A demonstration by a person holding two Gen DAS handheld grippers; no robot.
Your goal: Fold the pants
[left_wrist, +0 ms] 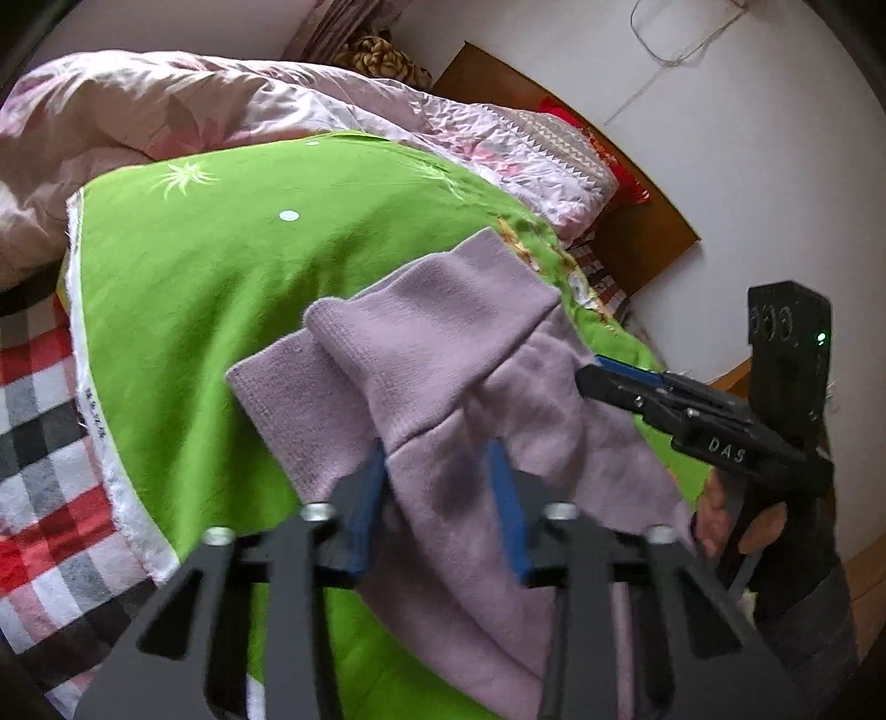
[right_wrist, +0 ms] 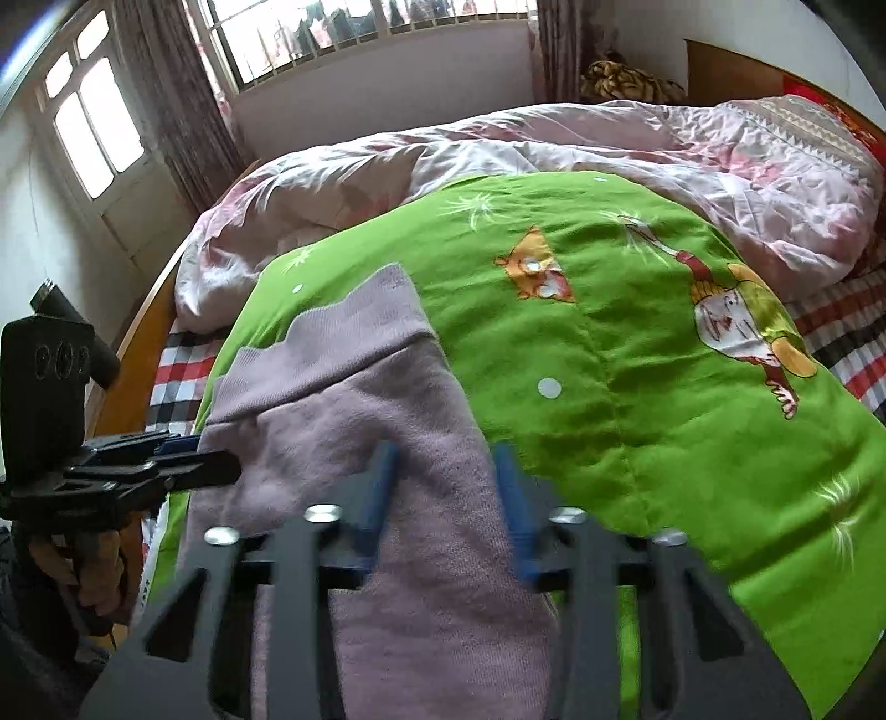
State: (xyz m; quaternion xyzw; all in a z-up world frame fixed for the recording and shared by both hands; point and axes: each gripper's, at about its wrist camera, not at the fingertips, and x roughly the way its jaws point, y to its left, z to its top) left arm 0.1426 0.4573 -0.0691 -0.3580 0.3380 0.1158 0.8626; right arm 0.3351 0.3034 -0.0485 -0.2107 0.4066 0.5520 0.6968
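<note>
Lilac knit pants (left_wrist: 432, 343) lie on a green cartoon-print blanket (left_wrist: 221, 277), their ribbed cuffs pointing away from me. In the left wrist view my left gripper (left_wrist: 440, 454) has its blue pads closed in on a fold of the pants. The right gripper (left_wrist: 587, 376) pinches the pants' right edge, fingers nearly together. From the right wrist view the pants (right_wrist: 343, 399) run between my right gripper's (right_wrist: 446, 459) pads. The left gripper (right_wrist: 221, 468) grips their left edge with its fingers together.
The green blanket (right_wrist: 609, 360) covers a bed with a red checked sheet (left_wrist: 39, 443). A rumpled pink quilt (right_wrist: 554, 149) is heaped behind it. A wooden headboard (left_wrist: 637, 232) meets the white wall. A window (right_wrist: 360, 27) with curtains stands beyond. A hand (left_wrist: 720, 520) holds the right gripper's handle.
</note>
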